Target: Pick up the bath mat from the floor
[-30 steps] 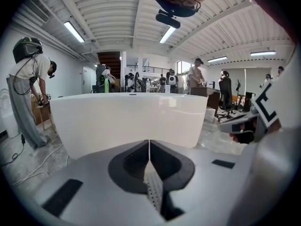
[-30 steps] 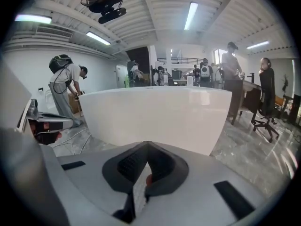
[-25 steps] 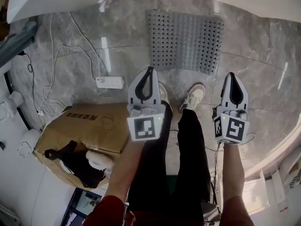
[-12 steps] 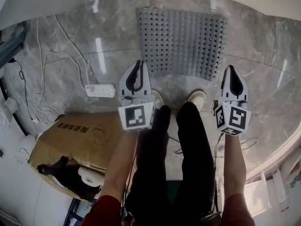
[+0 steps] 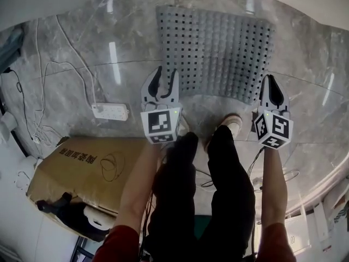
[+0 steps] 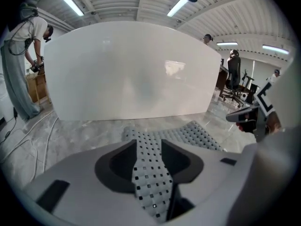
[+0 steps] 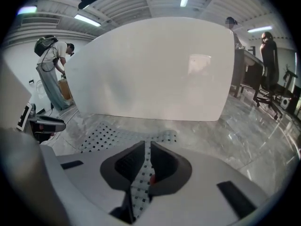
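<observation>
Left gripper [image 5: 167,73] jaws opening w/ clear gap, right gripper [image 5: 271,79] barely opening, prob. both empty, above grey square-holed bath mat [image 5: 218,42].

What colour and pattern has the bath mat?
Grey bath mat, rows of small square holes; clearest in head view.

Matt perforated mat [image 5: 218,48] — glossy marble floor [image 5: 136,37]

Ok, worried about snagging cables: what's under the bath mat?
Only marble floor shows around the bath mat; it lies flat, and whatever is beneath is covered.
</observation>
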The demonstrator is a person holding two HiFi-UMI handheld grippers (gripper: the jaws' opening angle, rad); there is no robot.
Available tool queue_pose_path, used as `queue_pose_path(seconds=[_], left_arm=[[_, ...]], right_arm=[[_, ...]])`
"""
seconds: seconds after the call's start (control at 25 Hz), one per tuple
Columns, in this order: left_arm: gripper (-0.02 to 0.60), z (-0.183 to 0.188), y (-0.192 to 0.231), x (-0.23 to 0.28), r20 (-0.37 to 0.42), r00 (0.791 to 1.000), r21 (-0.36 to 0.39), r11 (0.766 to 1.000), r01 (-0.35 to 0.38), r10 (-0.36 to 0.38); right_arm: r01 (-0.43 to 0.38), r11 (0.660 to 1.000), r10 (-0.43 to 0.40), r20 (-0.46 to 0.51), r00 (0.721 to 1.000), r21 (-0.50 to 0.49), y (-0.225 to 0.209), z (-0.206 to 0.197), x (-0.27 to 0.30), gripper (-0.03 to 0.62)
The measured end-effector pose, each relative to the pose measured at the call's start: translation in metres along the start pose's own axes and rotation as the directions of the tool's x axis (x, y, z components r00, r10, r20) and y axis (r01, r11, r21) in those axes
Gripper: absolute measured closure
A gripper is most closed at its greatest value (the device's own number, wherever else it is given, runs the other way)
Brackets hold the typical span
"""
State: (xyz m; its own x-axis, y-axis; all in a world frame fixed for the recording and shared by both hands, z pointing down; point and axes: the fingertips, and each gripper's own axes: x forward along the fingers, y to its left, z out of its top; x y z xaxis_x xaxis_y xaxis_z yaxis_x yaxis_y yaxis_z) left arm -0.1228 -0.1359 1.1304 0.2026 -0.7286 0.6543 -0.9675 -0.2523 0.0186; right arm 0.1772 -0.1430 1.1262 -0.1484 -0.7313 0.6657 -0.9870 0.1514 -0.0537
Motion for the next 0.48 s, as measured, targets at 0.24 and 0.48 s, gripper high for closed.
queue_pose_path(seconds=[0.24, 0.48], left_arm=[[0.362, -0.044, 0.004, 0.037, -0.082, 0.997, 0.020, 1.000, 0.018, -0.016], [0.314, -0.078, 0.004, 0.068, -0.164, 0.985, 0.005, 0.999, 0.045, -0.043]], right_arm=[[0.002, 1.000, -0.001, -0.104, 0.995, 0.004, -0.012, -0.046, 0.039, 0.472], [0.023, 0.999, -0.017, -0.227, 0.974, 0.022, -0.030, -0.083, 0.072, 0.336]])
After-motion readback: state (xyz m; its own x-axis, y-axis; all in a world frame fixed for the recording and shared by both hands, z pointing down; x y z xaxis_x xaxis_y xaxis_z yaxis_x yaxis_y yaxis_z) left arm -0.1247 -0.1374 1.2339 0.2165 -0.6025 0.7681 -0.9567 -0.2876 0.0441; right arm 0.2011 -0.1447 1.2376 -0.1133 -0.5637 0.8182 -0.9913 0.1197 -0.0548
